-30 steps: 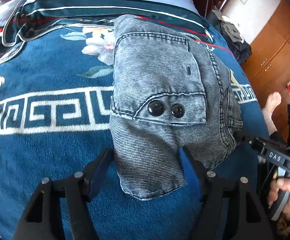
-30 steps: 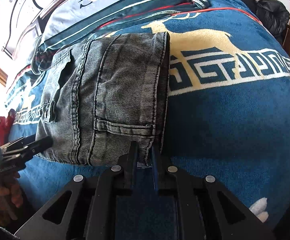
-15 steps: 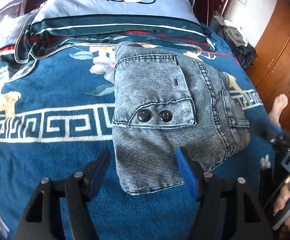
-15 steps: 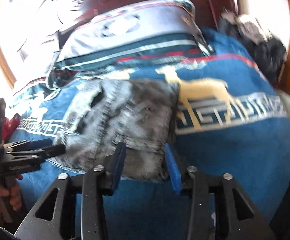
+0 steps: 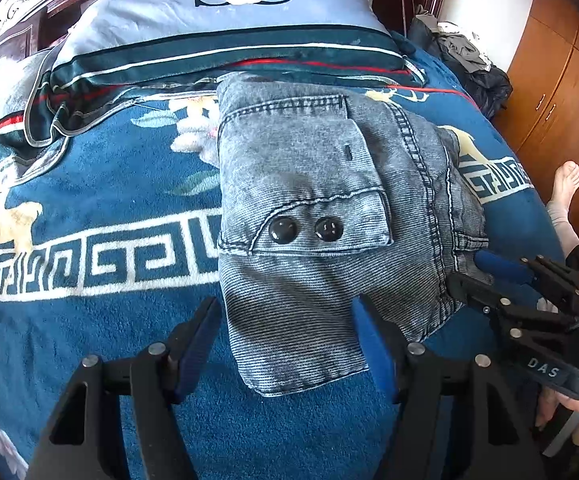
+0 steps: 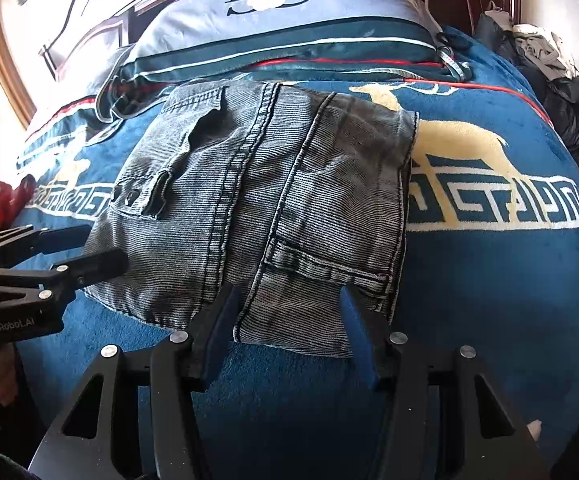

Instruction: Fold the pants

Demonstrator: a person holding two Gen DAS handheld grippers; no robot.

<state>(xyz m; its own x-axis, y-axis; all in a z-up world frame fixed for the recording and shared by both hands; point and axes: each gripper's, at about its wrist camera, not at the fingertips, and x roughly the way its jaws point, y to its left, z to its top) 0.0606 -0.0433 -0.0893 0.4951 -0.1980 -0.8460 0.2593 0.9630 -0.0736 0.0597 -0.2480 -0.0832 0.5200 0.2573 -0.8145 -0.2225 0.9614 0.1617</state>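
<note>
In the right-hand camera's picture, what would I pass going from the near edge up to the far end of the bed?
right gripper → folded pants → deer on the blue blanket → striped pillow → dark wooden headboard.

Bright daylight enters from the left; sharp focus, edges strongly fisheye-bent.

The folded grey-black washed corduroy pants (image 5: 321, 216) show fine pale ribbing, dark stitched seams and 2 glossy black round buttons (image 5: 305, 229) on a pocket flap. Under them, the plush deep-blue bed blanket (image 6: 489, 280) carries a cream key-pattern band, tan deer and pale flowers. The satin pillow (image 5: 225, 20) is pale blue with a white flower, edged in dark teal with white and red stripes. The black tongs (image 6: 283, 328) have blue pads.
</note>
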